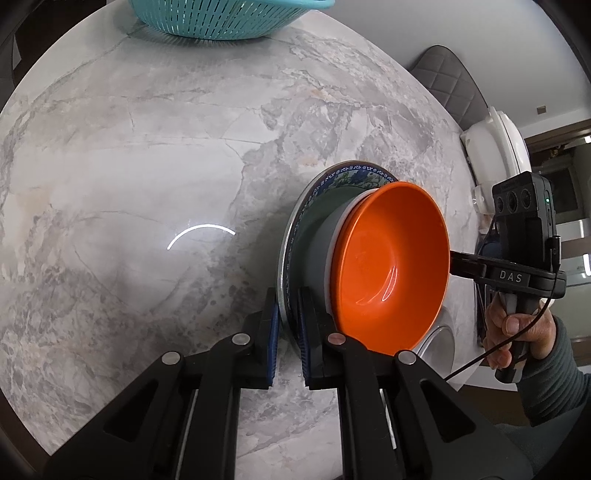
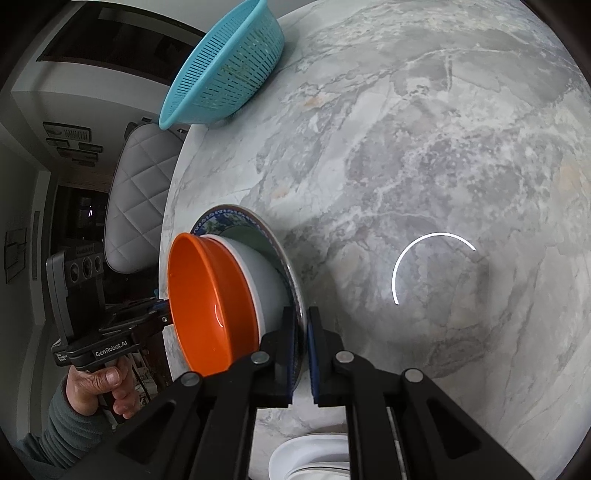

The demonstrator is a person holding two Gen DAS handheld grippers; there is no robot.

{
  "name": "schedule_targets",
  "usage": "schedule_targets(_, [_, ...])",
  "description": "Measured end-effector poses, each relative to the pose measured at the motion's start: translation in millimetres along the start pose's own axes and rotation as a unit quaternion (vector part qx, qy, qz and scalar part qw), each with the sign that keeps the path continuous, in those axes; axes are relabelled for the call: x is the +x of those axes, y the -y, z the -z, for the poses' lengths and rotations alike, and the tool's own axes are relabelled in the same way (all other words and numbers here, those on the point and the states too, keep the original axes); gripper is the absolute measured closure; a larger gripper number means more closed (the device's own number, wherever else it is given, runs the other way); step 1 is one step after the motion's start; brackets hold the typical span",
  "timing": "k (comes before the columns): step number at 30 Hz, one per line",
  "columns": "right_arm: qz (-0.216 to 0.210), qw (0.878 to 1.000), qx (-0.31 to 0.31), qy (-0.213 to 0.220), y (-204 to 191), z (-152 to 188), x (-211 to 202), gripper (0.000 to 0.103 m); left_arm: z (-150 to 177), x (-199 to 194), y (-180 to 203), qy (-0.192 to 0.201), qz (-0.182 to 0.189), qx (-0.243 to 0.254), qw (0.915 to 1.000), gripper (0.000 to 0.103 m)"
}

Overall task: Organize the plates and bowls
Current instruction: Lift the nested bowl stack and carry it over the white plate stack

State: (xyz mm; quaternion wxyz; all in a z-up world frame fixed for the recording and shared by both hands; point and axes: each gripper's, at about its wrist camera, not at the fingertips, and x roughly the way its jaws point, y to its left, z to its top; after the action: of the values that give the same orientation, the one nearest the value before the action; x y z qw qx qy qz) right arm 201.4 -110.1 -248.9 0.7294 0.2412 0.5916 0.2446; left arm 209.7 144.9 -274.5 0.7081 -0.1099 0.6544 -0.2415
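A blue-patterned plate (image 1: 345,173) carries a pale grey bowl (image 1: 323,243) with an orange bowl (image 1: 391,266) nested in it. My left gripper (image 1: 288,325) is shut on the plate's rim on one side. My right gripper (image 2: 301,336) is shut on the plate's rim (image 2: 291,273) on the opposite side. The stack is held just above the marble table (image 1: 147,166). In the right wrist view the orange bowl (image 2: 207,302) and grey bowl (image 2: 269,284) face left. The other gripper shows in each view, the right one (image 1: 517,266) and the left one (image 2: 110,332).
A teal plastic colander (image 1: 221,18) stands at the table's far edge, also in the right wrist view (image 2: 229,66). A white dish (image 2: 314,458) lies at the near edge. A quilted grey chair (image 2: 136,199) and a white appliance (image 1: 495,155) stand beyond the table.
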Motion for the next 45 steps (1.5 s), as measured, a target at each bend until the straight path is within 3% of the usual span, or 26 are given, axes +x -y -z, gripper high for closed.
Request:
schedule_targets(6, [0.001, 1.0, 0.018, 0.007, 6, 2, -7, 0.093, -1, 0, 0, -0.011, 0.008, -0.013, 0.9998, 0.095])
schedule_targets(15, [0.011, 0.999, 0.042, 0.023, 6, 11, -26, 0.093, 1, -9, 15, -0.015, 0.018, 0.004, 0.9997, 0.095])
schedule_targets(27, [0.031, 0.992, 0.088, 0.082, -2, 60, -94, 0.093, 20, -36, 80, -0.022, 0.043, 0.066, 0.9967, 0.095])
schedule_targets(37, [0.014, 0.988, 0.112, 0.101, 13, 122, -138, 0.093, 80, -51, 139, -0.007, 0.039, 0.07, 0.9967, 0.097])
schedule_targets(45, [0.002, 0.99, 0.11, 0.089, 42, 172, -151, 0.093, 152, -24, 167, -0.014, 0.028, 0.038, 0.9988, 0.097])
